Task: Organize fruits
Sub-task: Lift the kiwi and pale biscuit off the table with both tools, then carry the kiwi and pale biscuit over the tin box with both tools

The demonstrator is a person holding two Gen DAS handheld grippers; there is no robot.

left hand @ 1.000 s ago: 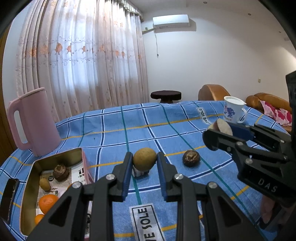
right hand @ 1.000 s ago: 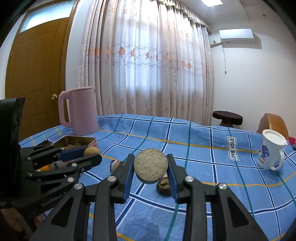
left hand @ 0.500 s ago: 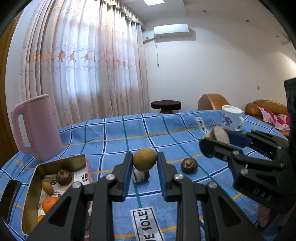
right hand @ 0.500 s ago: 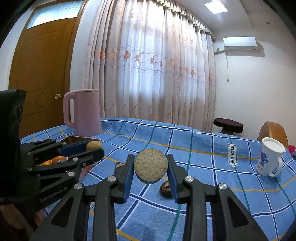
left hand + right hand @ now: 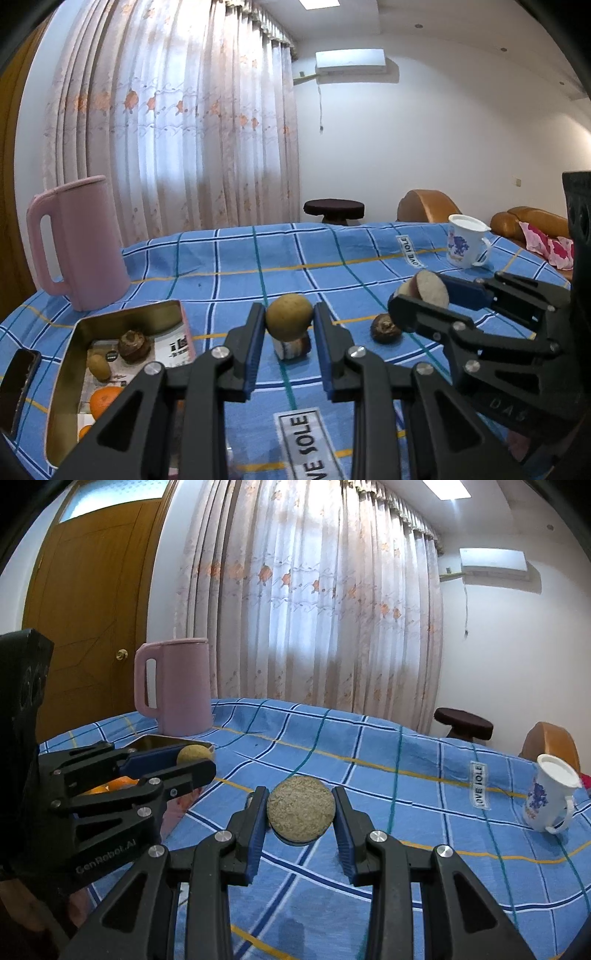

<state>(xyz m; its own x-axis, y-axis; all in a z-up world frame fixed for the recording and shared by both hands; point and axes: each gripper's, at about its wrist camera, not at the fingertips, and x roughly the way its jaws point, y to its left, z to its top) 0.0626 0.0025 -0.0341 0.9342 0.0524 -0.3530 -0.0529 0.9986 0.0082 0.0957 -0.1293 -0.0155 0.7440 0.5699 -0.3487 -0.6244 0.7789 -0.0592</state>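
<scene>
The left gripper (image 5: 289,325) clamps a small, firm, light round fruit (image 5: 289,320) across its middle; the right gripper (image 5: 300,814) pinches a halved fruit (image 5: 301,809), likely slippery.

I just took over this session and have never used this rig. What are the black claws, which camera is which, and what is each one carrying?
There is no robot arm: a person holds two handheld grippers, each with a fisheye camera looking along its fingers.

In the left wrist view, the left gripper is shut on a round tan fruit. The right gripper enters from the side.

In the right wrist view, the right gripper is shut on a flat-faced cut fruit.

On the blue checked tablecloth are a gold tin holding fruit, a dark brown fruit, a small piece, a pink jug and a white mug.
</scene>
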